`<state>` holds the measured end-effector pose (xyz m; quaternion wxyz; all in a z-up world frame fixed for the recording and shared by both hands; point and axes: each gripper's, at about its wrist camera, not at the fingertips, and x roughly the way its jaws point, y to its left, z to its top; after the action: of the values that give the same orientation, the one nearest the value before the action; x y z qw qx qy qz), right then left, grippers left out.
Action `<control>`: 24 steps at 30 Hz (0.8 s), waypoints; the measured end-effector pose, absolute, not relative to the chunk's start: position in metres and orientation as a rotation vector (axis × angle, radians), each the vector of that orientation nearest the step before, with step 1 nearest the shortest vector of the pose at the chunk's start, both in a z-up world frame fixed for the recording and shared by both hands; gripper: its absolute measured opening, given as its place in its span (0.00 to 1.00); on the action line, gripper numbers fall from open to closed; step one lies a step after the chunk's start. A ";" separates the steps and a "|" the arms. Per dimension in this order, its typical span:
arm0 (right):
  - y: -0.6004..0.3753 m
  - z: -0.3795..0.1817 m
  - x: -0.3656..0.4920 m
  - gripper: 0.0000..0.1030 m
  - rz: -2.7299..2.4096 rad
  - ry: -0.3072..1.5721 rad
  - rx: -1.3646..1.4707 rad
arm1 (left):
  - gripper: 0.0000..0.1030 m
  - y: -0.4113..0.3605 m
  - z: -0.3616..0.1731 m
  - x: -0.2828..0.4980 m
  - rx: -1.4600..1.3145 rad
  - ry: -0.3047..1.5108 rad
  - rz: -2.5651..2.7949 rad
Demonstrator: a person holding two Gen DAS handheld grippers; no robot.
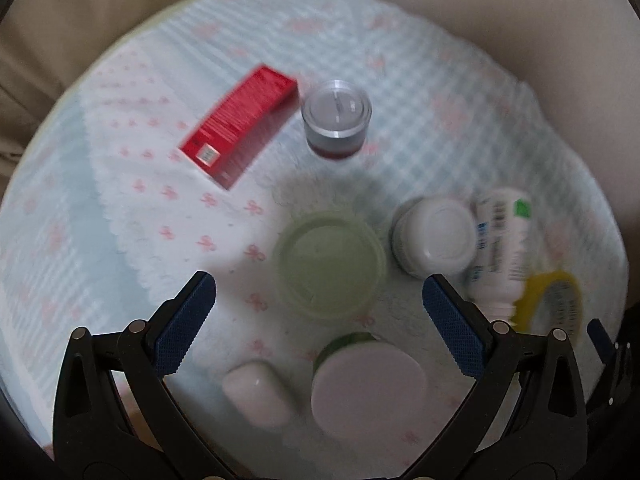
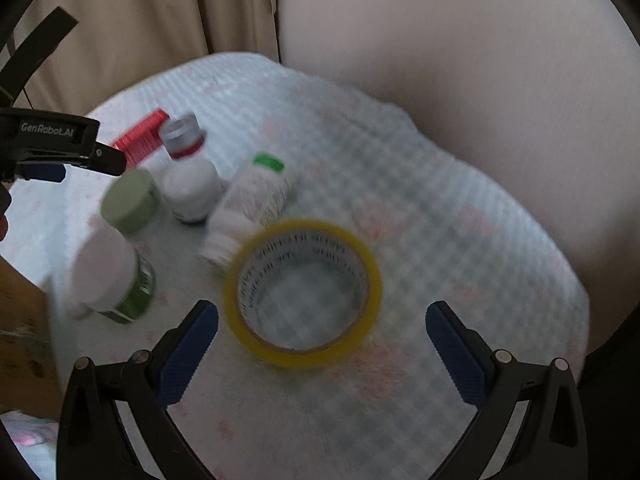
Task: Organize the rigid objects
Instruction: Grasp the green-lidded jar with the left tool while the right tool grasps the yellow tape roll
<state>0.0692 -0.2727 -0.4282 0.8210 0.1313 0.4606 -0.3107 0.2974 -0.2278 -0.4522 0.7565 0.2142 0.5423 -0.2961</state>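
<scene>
On a round table with a pale checked cloth (image 1: 420, 92) lie a red box (image 1: 240, 126), a clear-capped jar (image 1: 337, 119), a pale green tub (image 1: 330, 266), a white jar (image 1: 434, 238), a white bottle on its side (image 1: 502, 240), a yellow tape roll (image 1: 554, 300), a green jar with a pink lid (image 1: 368, 388) and a small white piece (image 1: 256, 392). My left gripper (image 1: 320, 304) is open above the green tub. My right gripper (image 2: 322, 340) is open over the tape roll (image 2: 302, 292). The left gripper (image 2: 56, 148) also shows in the right wrist view.
A beige curtain (image 2: 140, 20) and a pale cushioned surface (image 2: 460, 60) stand behind the table. The cloth's right half (image 2: 460, 240) carries no objects. A wooden surface (image 2: 20, 340) shows past the table's left edge.
</scene>
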 end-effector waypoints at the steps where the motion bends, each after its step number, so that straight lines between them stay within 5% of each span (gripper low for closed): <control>1: -0.274 -0.436 0.072 1.00 -0.659 0.988 0.280 | 0.98 -0.230 -0.461 0.299 0.481 1.191 -0.648; 9: -0.276 -0.467 0.091 1.00 -0.620 0.998 0.243 | 0.82 -0.240 -0.500 0.317 0.517 1.261 -0.649; 13: -0.282 -0.472 0.093 1.00 -0.614 1.009 0.223 | 0.66 -0.247 -0.507 0.317 0.524 1.273 -0.671; 15: -0.284 -0.473 0.094 0.93 -0.606 1.012 0.223 | 0.66 -0.250 -0.508 0.314 0.536 1.264 -0.664; 24: -0.290 -0.472 0.097 0.93 -0.574 1.017 0.248 | 0.66 -0.243 -0.498 0.312 0.506 1.244 -0.655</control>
<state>0.0969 -0.2898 -0.4717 0.8271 0.1166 0.4788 -0.2704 0.3123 -0.2433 -0.4979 0.7337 0.2302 0.5656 -0.2979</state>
